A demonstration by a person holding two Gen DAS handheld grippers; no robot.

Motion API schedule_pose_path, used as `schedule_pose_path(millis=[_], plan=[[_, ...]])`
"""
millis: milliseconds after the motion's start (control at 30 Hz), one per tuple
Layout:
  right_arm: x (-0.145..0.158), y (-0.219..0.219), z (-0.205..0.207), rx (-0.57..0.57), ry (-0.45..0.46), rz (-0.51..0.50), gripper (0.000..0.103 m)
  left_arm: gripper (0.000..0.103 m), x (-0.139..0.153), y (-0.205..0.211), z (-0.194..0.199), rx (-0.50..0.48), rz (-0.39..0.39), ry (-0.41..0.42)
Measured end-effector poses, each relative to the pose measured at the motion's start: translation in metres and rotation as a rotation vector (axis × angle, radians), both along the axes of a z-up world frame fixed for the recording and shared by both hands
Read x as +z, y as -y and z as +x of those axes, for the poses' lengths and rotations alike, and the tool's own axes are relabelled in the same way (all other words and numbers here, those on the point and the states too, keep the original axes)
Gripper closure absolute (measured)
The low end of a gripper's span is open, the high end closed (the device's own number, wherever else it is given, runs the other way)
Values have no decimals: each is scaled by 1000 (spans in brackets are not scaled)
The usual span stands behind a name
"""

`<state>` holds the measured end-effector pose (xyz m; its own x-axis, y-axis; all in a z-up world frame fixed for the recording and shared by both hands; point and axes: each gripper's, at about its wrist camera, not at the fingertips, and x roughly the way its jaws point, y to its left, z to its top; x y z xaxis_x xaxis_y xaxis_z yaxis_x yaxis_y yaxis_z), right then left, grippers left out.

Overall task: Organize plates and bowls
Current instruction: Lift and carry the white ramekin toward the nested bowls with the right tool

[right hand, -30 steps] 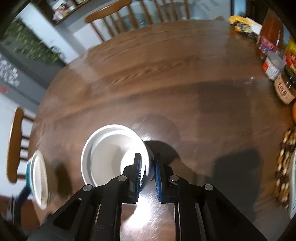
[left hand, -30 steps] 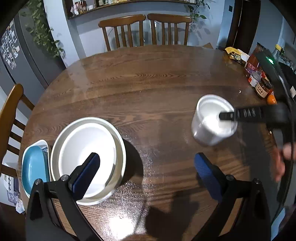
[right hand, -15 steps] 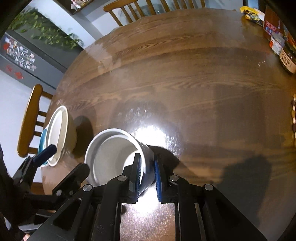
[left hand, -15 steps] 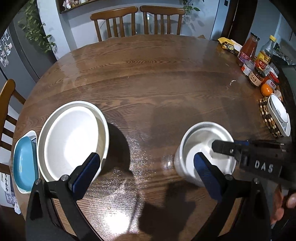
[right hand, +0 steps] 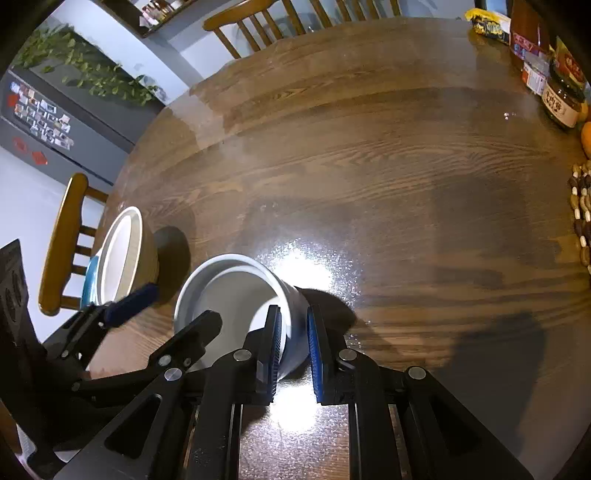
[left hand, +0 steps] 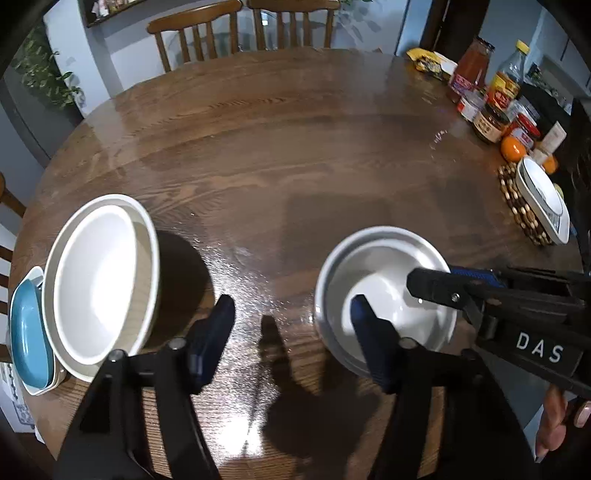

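Note:
A deep white bowl (left hand: 384, 291) sits on the round wooden table (left hand: 280, 147). My right gripper (right hand: 293, 347) is shut on its near rim, one finger inside and one outside; the bowl also shows in the right wrist view (right hand: 232, 291). My left gripper (left hand: 291, 332) is open, its right finger over the bowl's left rim, its left finger over bare table. A wide white bowl nested in a beige one (left hand: 99, 280) stands at the left, also in the right wrist view (right hand: 122, 254). A blue dish (left hand: 27, 328) on a white plate lies at the table's left edge.
Jars, bottles and oranges (left hand: 495, 107) stand at the table's right side, with a white dish (left hand: 543, 199) on a beaded trivet. Wooden chairs (left hand: 243, 29) stand at the far side and another chair (right hand: 62, 243) at the left.
The right gripper has carried the white bowl toward the near side of the table. The left gripper has narrowed and moved right, its right finger now at the bowl's rim.

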<state>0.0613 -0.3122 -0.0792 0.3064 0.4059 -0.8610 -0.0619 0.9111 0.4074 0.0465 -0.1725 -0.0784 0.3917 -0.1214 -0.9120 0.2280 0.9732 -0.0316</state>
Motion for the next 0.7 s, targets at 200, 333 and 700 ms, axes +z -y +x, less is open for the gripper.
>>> schedule_pose_path(millis=[200,333,700], plan=[[1,-5,-5,5,19,-21,88,51,-7,8,-1,-28,-28,-46],[2,-8,-7,3,32,-37,88,52,-9,11,-2,-45,-30,-52],[1,-11,-11,-12,46,-35,88,69,-12,18,-2,-83,-44,-63]])
